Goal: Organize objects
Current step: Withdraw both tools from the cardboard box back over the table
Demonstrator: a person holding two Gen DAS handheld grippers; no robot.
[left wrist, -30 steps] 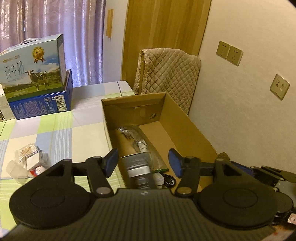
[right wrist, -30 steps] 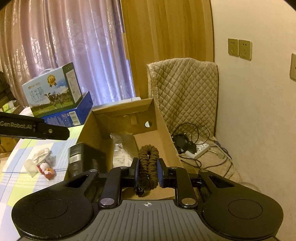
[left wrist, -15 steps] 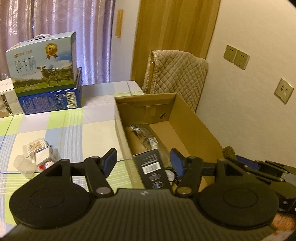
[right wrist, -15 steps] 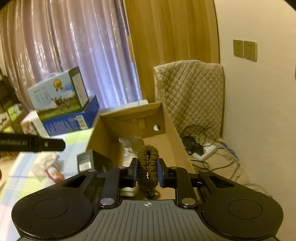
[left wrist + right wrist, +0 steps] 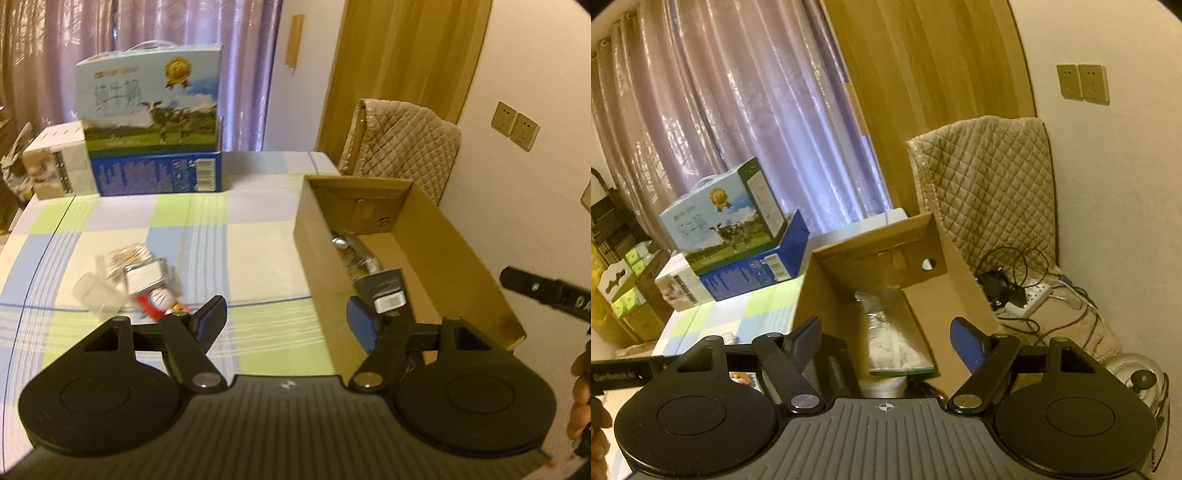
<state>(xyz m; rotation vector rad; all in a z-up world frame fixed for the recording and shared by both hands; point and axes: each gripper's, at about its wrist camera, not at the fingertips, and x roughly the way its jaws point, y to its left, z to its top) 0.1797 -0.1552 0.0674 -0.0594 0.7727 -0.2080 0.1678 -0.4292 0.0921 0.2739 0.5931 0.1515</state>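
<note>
Both grippers are hanging wide open with nothing in them right now, the right gripper sitting above the cardboard box and the left gripper pointing at the table beside it. The little pile of bits is lying loose on the cloth, well apart from the box, so I'm guessing the left one is going for that; I'd be coming down straight over one piece, closing gently so the pile isn't scattering

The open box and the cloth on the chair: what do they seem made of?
The open box looks like plain brown cardboard, matte, with folded flaps and raw edges. The cloth over the chair looks like quilted beige fabric, soft, stitched in diamonds; the fibre I cannot tell.
</note>
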